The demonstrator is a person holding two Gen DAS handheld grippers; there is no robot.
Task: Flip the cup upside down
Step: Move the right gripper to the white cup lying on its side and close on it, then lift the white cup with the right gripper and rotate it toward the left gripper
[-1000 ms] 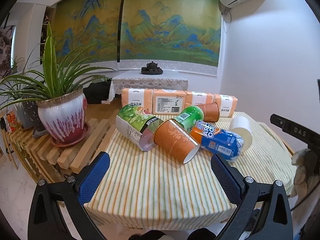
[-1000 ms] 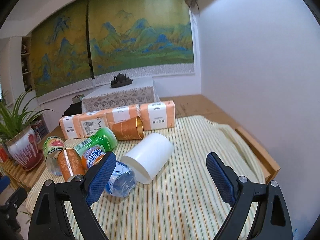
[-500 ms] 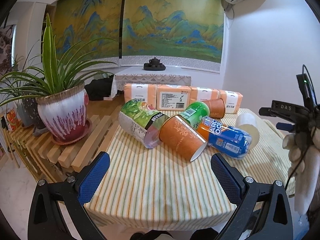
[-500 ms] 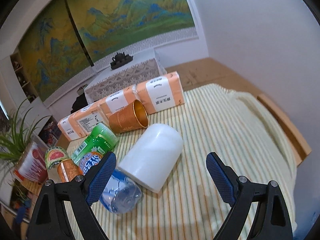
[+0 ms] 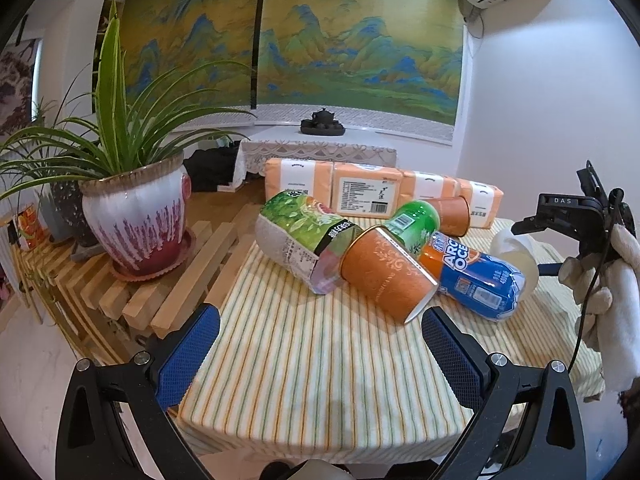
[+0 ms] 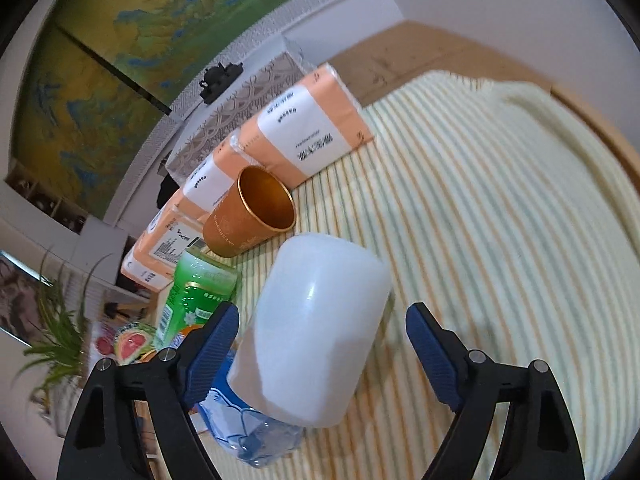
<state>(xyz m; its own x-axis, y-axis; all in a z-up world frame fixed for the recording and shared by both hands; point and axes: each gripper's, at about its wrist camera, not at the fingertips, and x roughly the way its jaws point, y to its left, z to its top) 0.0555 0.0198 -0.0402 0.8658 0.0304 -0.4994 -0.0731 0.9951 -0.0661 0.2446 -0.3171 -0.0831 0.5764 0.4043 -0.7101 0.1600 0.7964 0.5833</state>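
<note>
A white cup (image 6: 316, 332) lies on its side on the striped tablecloth (image 6: 500, 216). My right gripper (image 6: 322, 330) is open with its jaws either side of the cup, not touching it. In the left wrist view the white cup (image 5: 516, 256) shows at the right, behind a blue bottle, with the right gripper body above it. An orange cup (image 5: 388, 276) lies on its side ahead of my open, empty left gripper (image 5: 320, 340). A second orange cup (image 6: 250, 214) lies by the tissue packs.
Lying on the cloth are a blue bottle (image 5: 472, 276), a green bottle (image 5: 412, 220) and a green-labelled bottle (image 5: 304, 240). Orange tissue packs (image 5: 360, 188) line the far edge. A potted plant (image 5: 136, 216) stands on a slatted wooden bench at the left.
My right gripper has moved forward and down and tilted, so the white cup now sits between its jaws. The left gripper has shifted slightly closer to the table.
</note>
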